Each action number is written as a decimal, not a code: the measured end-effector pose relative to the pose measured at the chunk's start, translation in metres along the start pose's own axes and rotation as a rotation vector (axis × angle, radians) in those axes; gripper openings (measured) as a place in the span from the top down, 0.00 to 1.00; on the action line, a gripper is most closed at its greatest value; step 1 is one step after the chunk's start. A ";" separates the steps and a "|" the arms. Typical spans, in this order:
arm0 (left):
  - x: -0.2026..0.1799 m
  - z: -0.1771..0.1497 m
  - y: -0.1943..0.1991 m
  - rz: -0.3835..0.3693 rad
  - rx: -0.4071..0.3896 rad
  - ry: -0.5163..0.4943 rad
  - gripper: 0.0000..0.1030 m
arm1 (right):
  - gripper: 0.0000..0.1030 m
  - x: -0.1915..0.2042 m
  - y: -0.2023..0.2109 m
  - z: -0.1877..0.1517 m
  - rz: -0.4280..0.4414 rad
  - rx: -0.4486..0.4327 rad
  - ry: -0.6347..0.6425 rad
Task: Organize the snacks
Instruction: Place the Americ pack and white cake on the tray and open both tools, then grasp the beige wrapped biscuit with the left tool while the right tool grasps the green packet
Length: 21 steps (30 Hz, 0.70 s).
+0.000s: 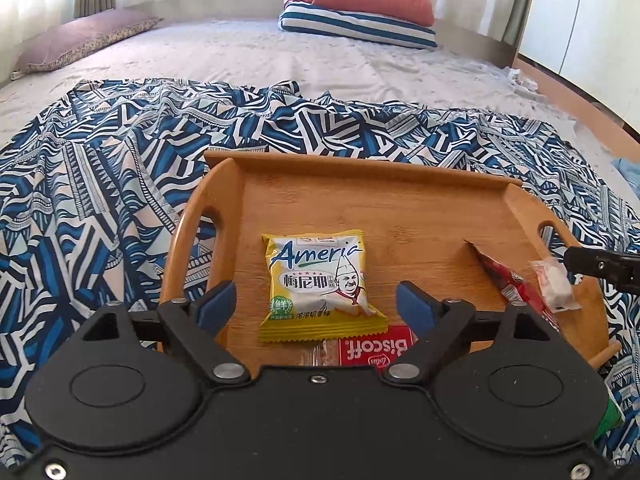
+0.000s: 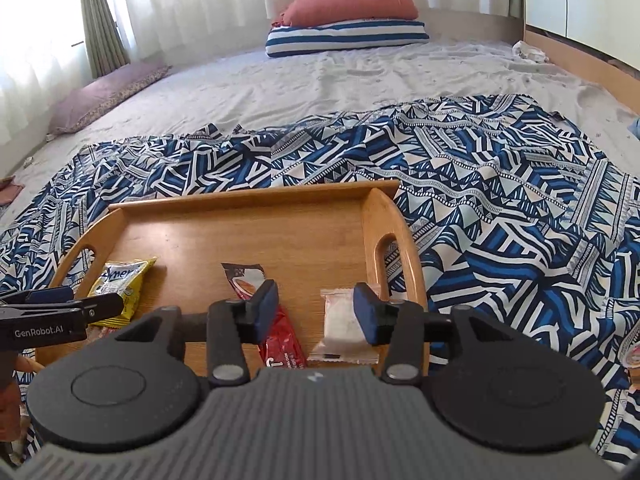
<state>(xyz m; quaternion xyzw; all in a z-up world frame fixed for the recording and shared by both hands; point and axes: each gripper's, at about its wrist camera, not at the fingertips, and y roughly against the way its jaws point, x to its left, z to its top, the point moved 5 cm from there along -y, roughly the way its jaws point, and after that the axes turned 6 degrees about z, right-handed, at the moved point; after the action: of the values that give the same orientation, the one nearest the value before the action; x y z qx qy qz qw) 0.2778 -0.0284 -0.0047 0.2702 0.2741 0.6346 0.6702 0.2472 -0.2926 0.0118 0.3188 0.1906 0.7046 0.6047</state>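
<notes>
A wooden tray (image 1: 360, 184) (image 2: 248, 204) lies on a patterned blue cloth on the bed. In the left wrist view a yellow Ameria snack pack (image 1: 320, 284) lies flat on the tray between the wide-open jaws of my left gripper (image 1: 316, 304), whose pads do not touch it. A red Biscoff pack (image 1: 374, 352) peeks out below it. My right gripper (image 2: 316, 312) stands open over the tray's right part. A small white wrapped snack (image 2: 342, 328) (image 1: 554, 284) lies under its right finger, and a long red snack stick (image 2: 280, 340) (image 1: 508, 284) lies under its left finger.
The blue patterned cloth (image 1: 100, 184) (image 2: 500, 200) spreads around the tray. At the far end of the bed sit a striped folded blanket (image 1: 356, 24) with a red pillow (image 2: 352, 0) on it. A mauve pillow (image 1: 80, 40) lies at the far left.
</notes>
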 end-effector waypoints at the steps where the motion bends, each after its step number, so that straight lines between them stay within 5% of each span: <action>1: 0.001 -0.001 0.004 -0.002 -0.006 0.000 0.14 | 0.38 0.001 0.003 0.000 0.002 -0.007 0.004; 10: 0.014 -0.025 0.054 -0.023 -0.099 -0.003 0.03 | 0.16 0.012 0.043 -0.018 0.062 -0.079 0.012; 21: 0.037 -0.076 0.110 -0.027 -0.183 0.022 0.00 | 0.07 0.030 0.086 -0.067 0.063 -0.161 0.093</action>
<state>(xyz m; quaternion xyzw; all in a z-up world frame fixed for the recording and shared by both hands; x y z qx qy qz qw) 0.1483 0.0147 0.0186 0.1973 0.2259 0.6508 0.6975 0.1371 -0.2728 0.0258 0.2420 0.1510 0.7501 0.5966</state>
